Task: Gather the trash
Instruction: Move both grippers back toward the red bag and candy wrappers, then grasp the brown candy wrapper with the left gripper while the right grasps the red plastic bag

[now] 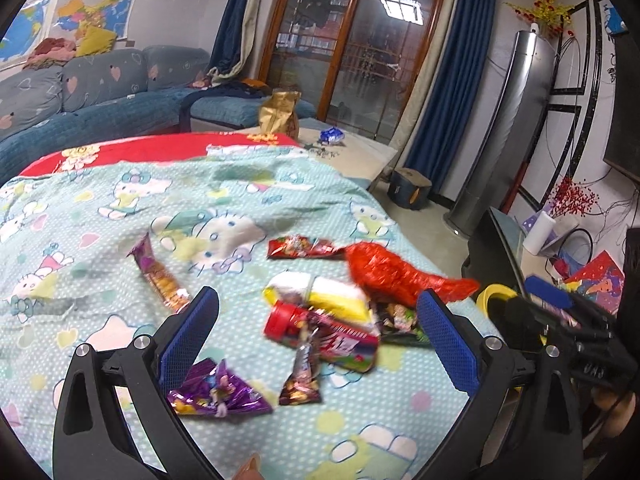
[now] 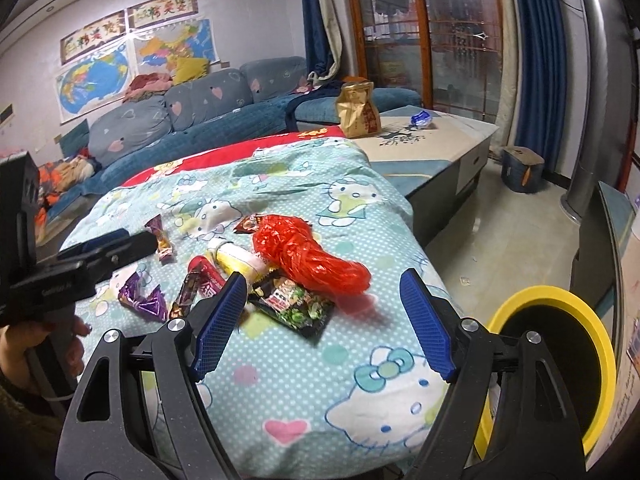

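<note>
Trash lies scattered on a cartoon-cat blanket [image 1: 120,196]: a crumpled red plastic bag [image 1: 392,272] [image 2: 312,256], a yellow-white packet [image 1: 328,296], a red-capped tube [image 1: 320,332], a dark green-printed packet [image 2: 296,304], purple wrappers [image 1: 216,394] [image 2: 144,300] and a brown wrapper [image 1: 302,376]. My left gripper [image 1: 318,308] stands open above the red-capped tube and grips nothing. Open too and holding nothing, my right gripper [image 2: 324,288] hovers over the dark packet and the bag's tail. A yellow-rimmed bin [image 2: 600,340] [image 1: 496,294] stands to the right of the bed.
A long purple-orange snack stick [image 1: 160,272] and a red snack wrapper [image 1: 300,247] lie farther back. A low table [image 2: 440,140] carries a gold bag [image 2: 356,110]. A blue sofa [image 2: 180,112] runs behind. A hand [image 2: 40,340] holds the left gripper [image 2: 132,242].
</note>
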